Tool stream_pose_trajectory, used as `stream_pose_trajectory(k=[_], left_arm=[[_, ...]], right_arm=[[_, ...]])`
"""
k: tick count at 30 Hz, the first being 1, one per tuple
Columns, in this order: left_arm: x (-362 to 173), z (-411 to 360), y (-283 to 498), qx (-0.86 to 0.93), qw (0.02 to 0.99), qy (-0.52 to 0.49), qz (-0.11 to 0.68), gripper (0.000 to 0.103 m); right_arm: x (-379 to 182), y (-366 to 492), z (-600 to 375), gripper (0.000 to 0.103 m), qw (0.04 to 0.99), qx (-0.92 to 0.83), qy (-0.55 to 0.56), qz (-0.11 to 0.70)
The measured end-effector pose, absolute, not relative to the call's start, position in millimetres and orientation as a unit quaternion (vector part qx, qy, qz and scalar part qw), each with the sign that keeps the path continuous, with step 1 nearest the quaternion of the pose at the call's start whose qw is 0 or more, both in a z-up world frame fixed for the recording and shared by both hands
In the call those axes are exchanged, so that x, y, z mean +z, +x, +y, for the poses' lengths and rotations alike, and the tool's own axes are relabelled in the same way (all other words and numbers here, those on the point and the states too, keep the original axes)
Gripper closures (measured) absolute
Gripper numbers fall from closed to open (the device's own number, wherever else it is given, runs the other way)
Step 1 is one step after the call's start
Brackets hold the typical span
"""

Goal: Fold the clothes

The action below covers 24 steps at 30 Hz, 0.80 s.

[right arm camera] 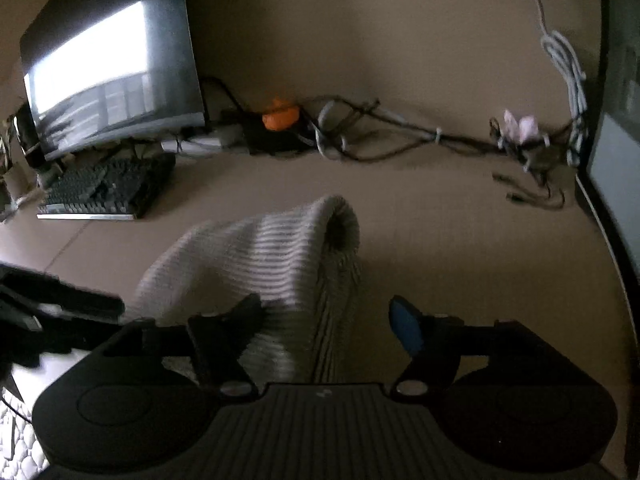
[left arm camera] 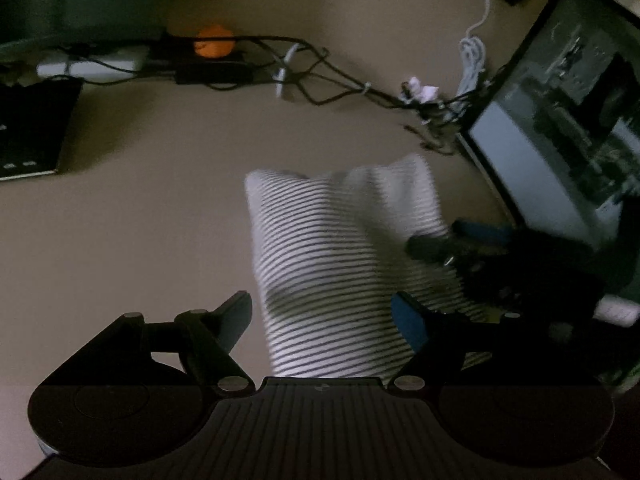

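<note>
Both pairs of jaws stand open, with nothing pressed between their pads. From the left gripper [left arm camera: 322, 314] I look down on the striped garment [left arm camera: 344, 264], which lies on the table [left arm camera: 140, 240] directly ahead of my jaws and runs back between them toward the housing. The cloth sits in the gap, yet neither of my fingertips [left arm camera: 408, 320] visibly pinches it. My judgement is that the jaws stay wide so that I can straddle a fold or an edge before closing.

From the right gripper [right arm camera: 326, 320], the same garment lies ahead and slightly to the left of the gap, and it is not flat. Its far part rises in a rolled hump with a hollow dark opening facing right. A pleated flank hangs toward my jaws. The left finger rests against or just over the cloth's near edge; blur prevents a firmer reading. The blue-padded right finger stands over bare table, apart from the cloth.

Each gripper shows at the edge of the other's view, so I hold the two on opposite sides of the garment. That placement suits taking two edges and carrying one over the other.

The fold looks incomplete, since the bunched hump would need flattening.

Beyond the jaws lie a tangle of cables [right arm camera: 380, 136], an orange object [right arm camera: 280, 114], a keyboard [right arm camera: 104, 192] and a monitor [right arm camera: 112, 68], all well apart from the cloth.
</note>
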State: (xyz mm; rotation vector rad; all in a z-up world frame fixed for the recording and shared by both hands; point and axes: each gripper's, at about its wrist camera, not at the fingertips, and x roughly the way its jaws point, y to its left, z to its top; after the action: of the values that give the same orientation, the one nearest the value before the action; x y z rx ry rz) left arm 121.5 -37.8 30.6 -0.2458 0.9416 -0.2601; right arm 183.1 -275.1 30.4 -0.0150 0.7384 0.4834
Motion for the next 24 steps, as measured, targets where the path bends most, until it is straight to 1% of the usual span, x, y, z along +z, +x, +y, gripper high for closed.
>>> stream_pose_trajectory(k=[2,4,8,9,11,13,17,19,24], left_arm=[[30,-38,121,-0.117,0.876,-0.114,0.454,0.021],[31,-37,120,-0.113,0.878,-0.11,0.452,0.02],[34,-36,117,-0.101,0.884,-0.094,0.447,0.017],[36,-34,117,-0.099,0.885,-0.093,0.444,0.016],[37,-26,118,-0.096,0.887,-0.106,0.44,0.014],[38,-14,125,-0.083,0.888,-0.122,0.436,0.012],[37,1,151,-0.06,0.891,-0.123,0.432,0.012],[36,0,165,-0.063,0.894,-0.114,0.429,0.012],[25,-19,201,-0.062,0.9,-0.058,0.427,0.012]], right_arm=[[41,189,-270,0.021,0.918,0.211,-0.007,0.335],[46,199,-262,0.02,0.931,0.182,-0.016,0.317],[19,225,-235,0.014,0.919,0.141,-0.103,0.353],[11,225,-230,0.007,0.92,0.137,-0.123,0.346],[3,226,-227,0.002,0.922,0.134,-0.141,0.335],[5,226,-232,0.002,0.923,0.138,-0.125,0.337],[19,217,-252,0.002,0.925,0.148,-0.072,0.344],[36,202,-260,0.0,0.929,0.156,-0.058,0.33],[64,162,-271,0.0,0.931,0.192,-0.073,0.301]])
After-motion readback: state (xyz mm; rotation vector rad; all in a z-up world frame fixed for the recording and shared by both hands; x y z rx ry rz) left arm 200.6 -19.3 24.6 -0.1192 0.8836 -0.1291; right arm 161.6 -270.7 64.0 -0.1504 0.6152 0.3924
